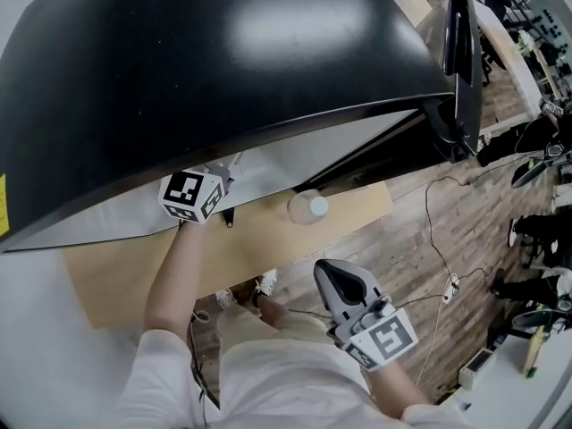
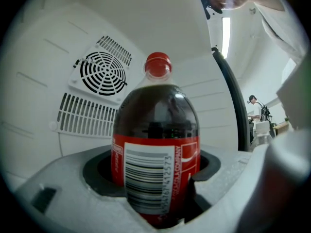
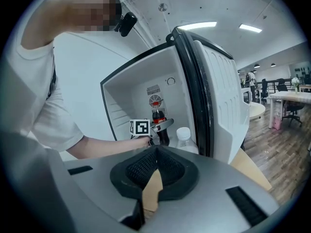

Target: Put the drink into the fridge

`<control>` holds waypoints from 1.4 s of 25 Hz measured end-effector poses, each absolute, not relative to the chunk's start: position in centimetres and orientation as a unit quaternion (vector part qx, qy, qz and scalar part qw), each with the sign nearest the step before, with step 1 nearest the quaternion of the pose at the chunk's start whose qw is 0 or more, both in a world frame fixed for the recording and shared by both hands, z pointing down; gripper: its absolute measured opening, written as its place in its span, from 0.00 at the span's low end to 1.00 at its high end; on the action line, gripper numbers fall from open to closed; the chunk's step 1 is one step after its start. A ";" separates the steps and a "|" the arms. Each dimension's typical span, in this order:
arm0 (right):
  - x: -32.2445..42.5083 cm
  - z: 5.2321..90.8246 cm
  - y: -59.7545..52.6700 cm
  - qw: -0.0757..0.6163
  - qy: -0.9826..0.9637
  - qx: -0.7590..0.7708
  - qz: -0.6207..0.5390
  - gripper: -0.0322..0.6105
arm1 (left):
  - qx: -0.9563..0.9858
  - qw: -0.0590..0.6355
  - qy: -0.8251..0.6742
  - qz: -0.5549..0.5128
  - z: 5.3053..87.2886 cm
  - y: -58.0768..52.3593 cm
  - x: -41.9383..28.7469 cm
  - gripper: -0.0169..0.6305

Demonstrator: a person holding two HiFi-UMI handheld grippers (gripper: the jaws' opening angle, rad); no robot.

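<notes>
Left claw (image 2: 155, 183) grips the cola bottle (image 2: 156, 125) upright by its label, inside the fridge (image 2: 43, 144) near the rear vent (image 2: 103, 73), so it can stand there; right claw (image 3: 154, 174) hangs closed, empty, outside.

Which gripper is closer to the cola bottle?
Left. The left gripper is closed around the cola bottle, inside the fridge. The right gripper is shut and empty, outside the fridge, well back from the bottle.
</notes>
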State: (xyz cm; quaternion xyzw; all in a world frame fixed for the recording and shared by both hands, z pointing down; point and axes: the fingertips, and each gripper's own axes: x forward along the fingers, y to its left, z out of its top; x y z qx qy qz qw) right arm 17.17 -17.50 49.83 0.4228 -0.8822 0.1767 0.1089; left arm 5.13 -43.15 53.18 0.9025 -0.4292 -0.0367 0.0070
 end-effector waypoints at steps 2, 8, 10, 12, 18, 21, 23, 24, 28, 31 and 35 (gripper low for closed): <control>17.0 49.9 -17.6 0.106 -0.883 0.420 0.179 0.05 | 0.902 0.011 -0.430 -0.029 54.1 -43.1 5.0 0.55; 16.3 49.5 -17.6 0.095 -0.886 0.417 0.179 0.05 | 0.906 -0.007 -0.424 -0.011 53.9 -42.8 5.4 0.56; 16.4 49.3 -17.6 0.092 -0.885 0.420 0.178 0.05 | 0.907 -0.010 -0.421 -0.010 53.7 -42.7 5.4 0.56; 16.6 49.1 -17.5 0.090 -0.883 0.425 0.177 0.05 | 0.907 -0.005 -0.421 -0.009 53.8 -42.8 5.2 0.68; 16.1 48.4 -16.7 0.084 -0.881 0.433 0.172 0.05 | 0.909 0.014 -0.415 0.008 54.1 -42.3 4.9 0.79; 15.5 47.9 -16.0 0.081 -0.881 0.435 0.167 0.05 | 0.908 0.015 -0.418 0.006 53.2 -41.5 4.6 0.80; 15.2 47.5 -15.4 0.079 -0.880 0.438 0.163 0.05 | 0.907 0.017 -0.420 0.009 53.0 -41.1 4.4 0.80; 15.0 47.4 -15.1 0.078 -0.880 0.441 0.161 0.05 | 0.907 0.019 -0.420 0.011 52.9 -41.0 4.2 0.80; 14.9 47.0 -13.3 0.074 -0.875 0.451 0.159 0.05 | 0.908 0.025 -0.418 0.019 52.7 -39.3 4.0 0.80; 14.6 46.8 -11.8 0.069 -0.874 0.455 0.155 0.05 | 0.907 0.031 -0.420 0.017 52.4 -37.4 3.4 0.80; 13.0 46.2 -10.3 0.060 -0.879 0.449 0.149 0.05 | 0.904 0.042 -0.425 0.016 52.0 -34.6 1.9 0.80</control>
